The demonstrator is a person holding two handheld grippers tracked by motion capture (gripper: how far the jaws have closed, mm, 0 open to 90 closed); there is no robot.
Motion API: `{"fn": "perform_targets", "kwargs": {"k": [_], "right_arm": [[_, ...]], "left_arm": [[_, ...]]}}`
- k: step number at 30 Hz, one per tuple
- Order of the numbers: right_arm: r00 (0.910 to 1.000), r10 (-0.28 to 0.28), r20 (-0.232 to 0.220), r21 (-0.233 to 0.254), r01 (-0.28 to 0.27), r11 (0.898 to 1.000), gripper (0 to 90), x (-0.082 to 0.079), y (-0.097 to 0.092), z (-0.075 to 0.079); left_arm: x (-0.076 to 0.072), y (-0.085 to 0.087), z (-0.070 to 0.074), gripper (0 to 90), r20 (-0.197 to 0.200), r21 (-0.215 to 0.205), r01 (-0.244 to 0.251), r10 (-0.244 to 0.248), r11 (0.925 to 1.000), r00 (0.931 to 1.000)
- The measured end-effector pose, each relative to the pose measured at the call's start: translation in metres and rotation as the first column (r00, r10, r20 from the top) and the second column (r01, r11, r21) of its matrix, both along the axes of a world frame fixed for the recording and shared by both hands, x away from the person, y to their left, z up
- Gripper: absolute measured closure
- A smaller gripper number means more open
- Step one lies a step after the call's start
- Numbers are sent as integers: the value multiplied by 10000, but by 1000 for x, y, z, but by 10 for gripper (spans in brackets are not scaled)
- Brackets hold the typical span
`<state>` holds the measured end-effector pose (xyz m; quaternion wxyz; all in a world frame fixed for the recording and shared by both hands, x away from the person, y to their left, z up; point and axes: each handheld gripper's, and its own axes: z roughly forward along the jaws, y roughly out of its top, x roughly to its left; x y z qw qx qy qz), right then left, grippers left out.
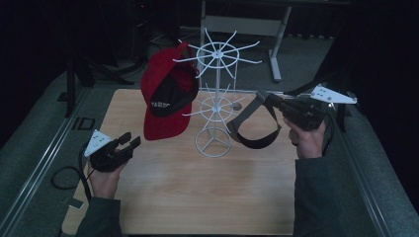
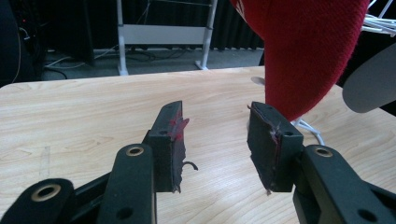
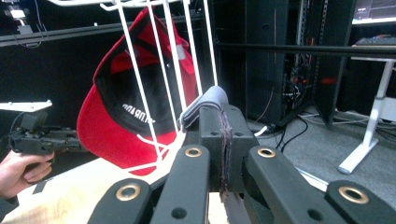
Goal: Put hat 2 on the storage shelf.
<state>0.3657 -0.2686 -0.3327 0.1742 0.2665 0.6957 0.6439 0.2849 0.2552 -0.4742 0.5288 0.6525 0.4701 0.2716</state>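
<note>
Near the lower left of the high view, the left claw (image 1: 132, 144) rests low over the pale wood-grain laminate surface (image 1: 197, 197), its jaws standing wide with nothing between them; the left gripper view shows worn black pads (image 2: 170, 140) smeared with red. At the right of the high view, the right claw (image 1: 262, 96) is clamped tight on the grey brim of a dark visor with a looping black headband (image 1: 254, 133), which hangs in the air just right of the white wire two-tier display rack (image 1: 213, 106). The rack stands at the middle of the surface on a ring foot, with thin spokes radiating from each tier. A red knitted-fabric cap with a black lining (image 1: 165, 96) hangs from a spoke on the rack's left side.

Risks, as a judgement: the slack headband could snag a lower spoke instead of seating on one, and a sideways push might tip the light rack or shake the cap loose. The pinch on the brim looks shallow, though the right gripper view hides its depth.
</note>
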Motion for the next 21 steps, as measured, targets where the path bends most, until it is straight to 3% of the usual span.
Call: {"fn": "perform_targets", "kwargs": {"k": [21], "right_arm": [[9995, 8, 301, 366, -19, 9993, 894, 1, 1, 21]], "left_arm": [[0, -1, -1, 565, -28, -9, -2, 2, 10000, 10000]]}}
